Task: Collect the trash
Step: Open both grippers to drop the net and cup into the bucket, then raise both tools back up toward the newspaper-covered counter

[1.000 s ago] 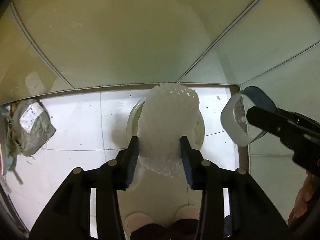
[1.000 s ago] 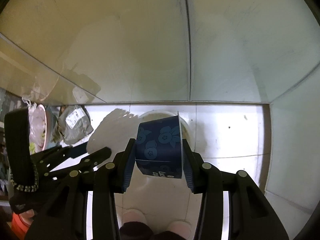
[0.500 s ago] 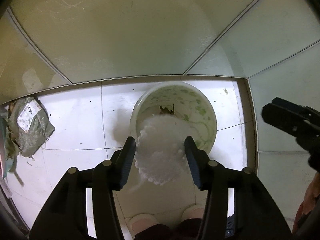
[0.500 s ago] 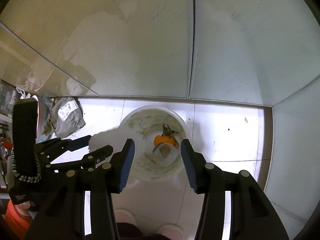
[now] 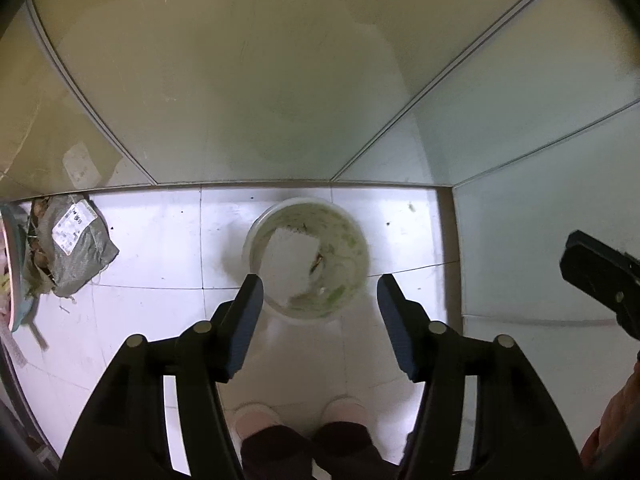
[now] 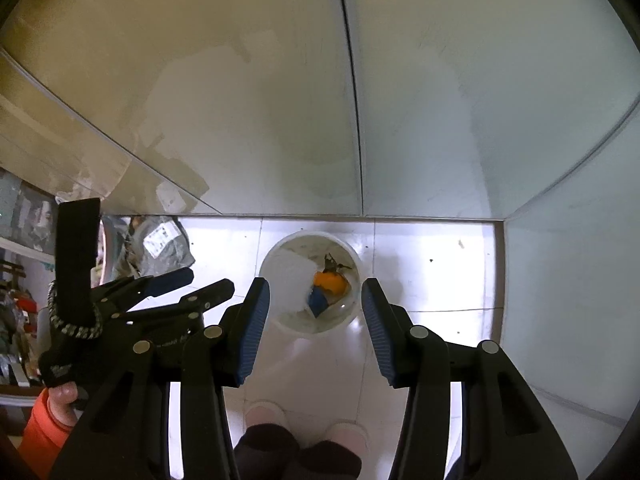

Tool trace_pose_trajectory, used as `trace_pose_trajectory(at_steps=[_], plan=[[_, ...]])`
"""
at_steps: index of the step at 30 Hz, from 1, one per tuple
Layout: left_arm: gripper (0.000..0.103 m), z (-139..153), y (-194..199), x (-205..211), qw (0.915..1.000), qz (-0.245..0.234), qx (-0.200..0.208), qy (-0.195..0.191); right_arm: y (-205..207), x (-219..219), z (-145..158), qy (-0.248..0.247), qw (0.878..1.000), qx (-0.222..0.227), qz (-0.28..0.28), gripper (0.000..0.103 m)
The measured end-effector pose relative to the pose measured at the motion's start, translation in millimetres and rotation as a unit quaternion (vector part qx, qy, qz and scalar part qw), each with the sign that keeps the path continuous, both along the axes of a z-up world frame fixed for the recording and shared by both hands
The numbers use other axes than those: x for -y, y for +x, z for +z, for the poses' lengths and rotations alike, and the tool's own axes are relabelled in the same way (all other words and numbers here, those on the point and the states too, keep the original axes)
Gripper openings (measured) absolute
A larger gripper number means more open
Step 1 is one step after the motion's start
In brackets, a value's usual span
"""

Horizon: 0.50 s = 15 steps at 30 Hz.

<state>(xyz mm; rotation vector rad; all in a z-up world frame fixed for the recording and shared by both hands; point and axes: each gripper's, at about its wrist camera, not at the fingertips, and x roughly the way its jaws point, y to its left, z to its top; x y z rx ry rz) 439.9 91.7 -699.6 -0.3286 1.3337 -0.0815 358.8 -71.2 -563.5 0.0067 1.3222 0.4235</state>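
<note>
The left gripper (image 5: 320, 292) hangs above the white bin (image 5: 306, 262) on the tiled floor (image 5: 152, 240), its jaws opening with nothing between them; the right gripper (image 6: 316, 300) is likewise apart and empty. Inside the bin lie a white foam piece (image 5: 290, 264), an orange object (image 6: 330, 284) and a dark blue cup (image 6: 318, 300). A grey bag (image 5: 78, 248) lies on the floor left of the bin, well apart

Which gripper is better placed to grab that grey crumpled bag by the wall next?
Left, probably. The grey bag lies on the left gripper's side; its opening jaws hold nothing. The right gripper, also empty, sits farther away.
</note>
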Motion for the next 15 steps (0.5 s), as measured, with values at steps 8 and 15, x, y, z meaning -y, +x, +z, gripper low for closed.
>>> trace_pose_trajectory(at_steps=[8, 15], plan=[[0.058, 124.1, -14.4, 1.4, 0.9994, 0.008, 0.021, 0.026, 3.1, 13.5, 90.7, 0.022, 1.000, -0.003, -0.018, 0.044], [0.058, 274.1, -35.2, -3.4, 0.9958, 0.018, 0.078, 0.044, -0.7, 24.1, 204.1, 0.029, 0.999, 0.029, -0.024, 0.044]])
